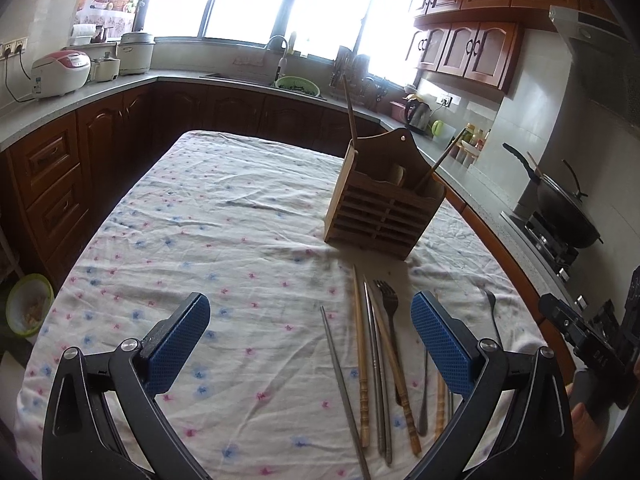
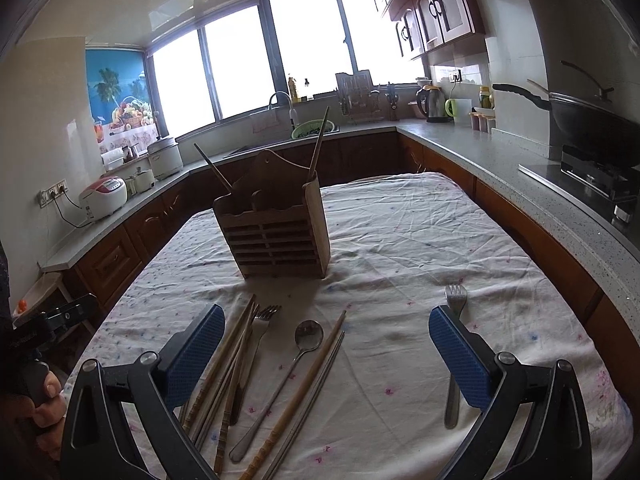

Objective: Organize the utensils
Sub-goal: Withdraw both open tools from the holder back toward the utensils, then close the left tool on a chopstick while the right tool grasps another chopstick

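A slatted wooden utensil holder (image 1: 380, 208) (image 2: 276, 232) stands on the floral tablecloth (image 1: 224, 216), with two wooden chopsticks (image 1: 350, 108) (image 2: 320, 140) leaning out of it. In front of it lie loose wooden chopsticks (image 1: 361, 352) (image 2: 316, 368), metal chopsticks (image 1: 340, 376) (image 2: 320, 384), a fork (image 1: 387, 300) (image 2: 266, 316) and a spoon (image 2: 308, 334). A second fork (image 2: 456, 296) (image 1: 491, 304) lies apart to the right. My left gripper (image 1: 310, 344) hangs open above the pile. My right gripper (image 2: 328, 356) is open too, over the spoon and chopsticks. Neither holds anything.
A grey counter (image 2: 500, 160) wraps around the table. It carries a rice cooker (image 1: 60, 72), a kettle (image 2: 432, 104) and a wok on the stove (image 2: 588, 124). A sink with a green basin (image 1: 298, 86) lies beyond. A green bowl (image 1: 28, 308) sits on the floor at left.
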A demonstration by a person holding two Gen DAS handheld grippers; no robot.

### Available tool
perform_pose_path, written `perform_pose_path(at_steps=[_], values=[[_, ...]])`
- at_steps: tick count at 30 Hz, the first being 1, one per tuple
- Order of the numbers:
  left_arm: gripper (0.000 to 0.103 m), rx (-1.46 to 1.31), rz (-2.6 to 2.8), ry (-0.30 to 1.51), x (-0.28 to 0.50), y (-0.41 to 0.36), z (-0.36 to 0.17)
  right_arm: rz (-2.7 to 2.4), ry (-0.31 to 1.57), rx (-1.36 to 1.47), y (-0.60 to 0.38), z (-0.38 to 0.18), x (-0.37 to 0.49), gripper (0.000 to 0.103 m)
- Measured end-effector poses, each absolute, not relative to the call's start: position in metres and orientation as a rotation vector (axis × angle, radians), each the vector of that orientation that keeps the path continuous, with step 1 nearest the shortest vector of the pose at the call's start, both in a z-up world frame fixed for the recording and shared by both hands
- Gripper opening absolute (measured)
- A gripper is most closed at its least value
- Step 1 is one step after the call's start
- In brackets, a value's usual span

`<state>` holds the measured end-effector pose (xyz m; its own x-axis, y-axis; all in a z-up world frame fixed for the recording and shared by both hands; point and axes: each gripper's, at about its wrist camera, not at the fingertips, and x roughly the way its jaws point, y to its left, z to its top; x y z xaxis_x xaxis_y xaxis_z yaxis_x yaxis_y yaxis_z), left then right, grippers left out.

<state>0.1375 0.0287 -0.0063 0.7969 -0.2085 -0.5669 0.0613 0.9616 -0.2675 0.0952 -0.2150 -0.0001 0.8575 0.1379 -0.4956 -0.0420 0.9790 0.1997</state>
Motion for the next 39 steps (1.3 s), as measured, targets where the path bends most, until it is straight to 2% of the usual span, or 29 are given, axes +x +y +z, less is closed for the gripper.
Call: perform_pose_path(at_steps=[7,9,12,14,16,18,20,23,34,39], values=[[0.099,-0.190,-0.134,0.735,0.158,0.018,-0.026,0.108,0.588,0.217,-0.218,-0.018,0.113,0.102],[0.094,-0.177,-0.138,0.762,0.164,0.014,-0.031,0.115,0.617,0.230,-0.218,-0.025,0.120,0.097],[0.090,-0.165,-0.144,0.796,0.172,0.010,-0.038,0.125,0.668,0.253,-0.219,-0.036,0.132,0.079],[0.085,-0.161,-0.150,0.818,0.177,0.007,-0.042,0.131,0.705,0.269,-0.219,-0.045,0.139,0.061],[0.080,-0.157,-0.161,0.846,0.184,0.005,-0.047,0.140,0.745,0.293,-0.220,-0.054,0.147,0.049],[0.069,-0.151,-0.168,0.878,0.191,0.001,-0.053,0.150,0.776,0.318,-0.222,-0.061,0.155,0.045],[0.063,-0.146,-0.173,0.908,0.198,-0.002,-0.060,0.154,0.796,0.327,-0.221,-0.065,0.162,0.040],[0.057,-0.138,-0.179,0.942,0.208,-0.006,-0.068,0.161,0.819,0.337,-0.219,-0.070,0.175,0.035],[0.041,-0.097,-0.209,1.029,0.239,-0.023,-0.085,0.150,0.900,0.333,-0.214,-0.088,0.218,0.034],[0.027,-0.023,-0.218,1.045,0.245,-0.039,-0.095,0.137,0.939,0.298,-0.208,-0.097,0.232,0.032]])
